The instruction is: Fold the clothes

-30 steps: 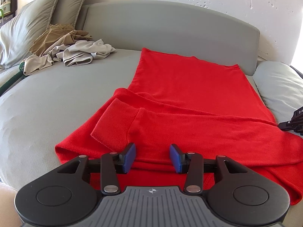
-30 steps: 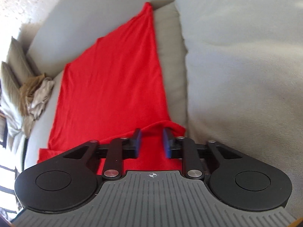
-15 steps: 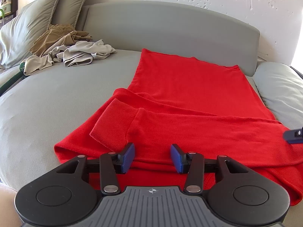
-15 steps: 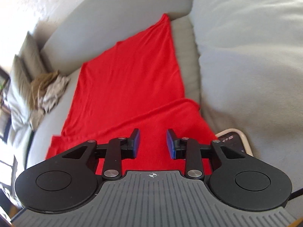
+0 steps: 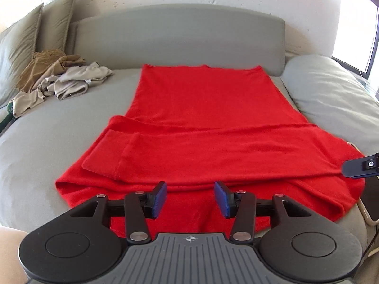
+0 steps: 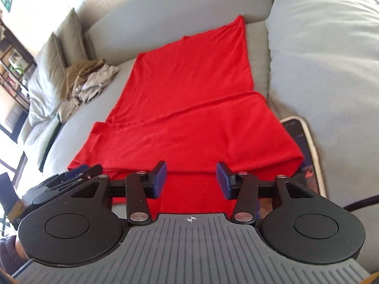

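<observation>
Two left gripper (image 5: 190, 196) fingers (image 5: 159, 196) apart, empty. Right gripper (image 6: 191, 179) fingers (image 6: 160, 179) just opened, empty. One red garment (image 5: 203, 123) flat on grey sofa (image 5: 47, 132), sleeves folded across. One crumpled beige clothes pile (image 5: 59, 80), two cushions (image 5: 21, 45), one phone (image 6: 305, 151). No legible writing.

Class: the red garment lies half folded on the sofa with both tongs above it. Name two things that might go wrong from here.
1. The right tongs have just been opening with nothing between them, so the folded sleeve of the red garment may slip out of line.
2. A phone lies against the garment's right edge; the next fold might drag or cover it.
</observation>
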`<action>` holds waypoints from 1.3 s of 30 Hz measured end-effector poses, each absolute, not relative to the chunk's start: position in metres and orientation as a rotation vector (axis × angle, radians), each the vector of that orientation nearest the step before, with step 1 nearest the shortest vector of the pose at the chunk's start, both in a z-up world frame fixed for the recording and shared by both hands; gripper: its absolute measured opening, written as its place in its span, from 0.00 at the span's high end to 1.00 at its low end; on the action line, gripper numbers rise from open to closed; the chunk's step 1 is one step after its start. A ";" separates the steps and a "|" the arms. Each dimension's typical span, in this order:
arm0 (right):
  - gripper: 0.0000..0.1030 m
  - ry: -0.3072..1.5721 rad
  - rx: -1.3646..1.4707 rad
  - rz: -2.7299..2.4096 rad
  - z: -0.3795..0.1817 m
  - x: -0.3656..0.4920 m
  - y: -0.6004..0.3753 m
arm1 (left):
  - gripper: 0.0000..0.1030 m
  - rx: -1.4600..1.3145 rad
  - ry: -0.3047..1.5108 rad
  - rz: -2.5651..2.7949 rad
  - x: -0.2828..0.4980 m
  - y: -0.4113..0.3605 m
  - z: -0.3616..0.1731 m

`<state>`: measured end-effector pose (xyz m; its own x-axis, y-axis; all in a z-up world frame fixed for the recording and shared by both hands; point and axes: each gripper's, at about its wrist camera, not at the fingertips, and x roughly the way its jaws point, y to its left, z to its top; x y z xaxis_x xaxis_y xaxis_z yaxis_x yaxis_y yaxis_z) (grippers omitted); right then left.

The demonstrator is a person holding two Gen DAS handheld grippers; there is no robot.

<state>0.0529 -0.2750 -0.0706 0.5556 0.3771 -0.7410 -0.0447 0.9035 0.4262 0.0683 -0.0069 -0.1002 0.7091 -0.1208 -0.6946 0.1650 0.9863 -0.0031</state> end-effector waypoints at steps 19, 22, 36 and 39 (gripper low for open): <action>0.19 0.709 0.457 0.044 0.008 0.002 -0.325 | 0.38 0.125 0.862 -0.248 0.040 0.008 -0.072; 0.18 0.673 0.512 -0.071 0.000 0.007 -0.335 | 0.38 0.085 0.863 -0.249 0.042 0.011 -0.072; 0.17 0.655 0.532 -0.227 0.006 0.081 -0.340 | 0.38 -0.120 0.855 -0.200 0.110 0.050 -0.022; 0.16 0.666 0.509 -0.143 0.035 0.100 -0.328 | 0.36 -0.153 0.843 -0.239 0.137 0.063 0.005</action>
<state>0.0997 -0.3279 0.0347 0.7815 0.0328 -0.6230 0.2862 0.8685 0.4047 0.1372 0.0632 0.0053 0.6406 -0.2687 -0.7193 0.1479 0.9624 -0.2278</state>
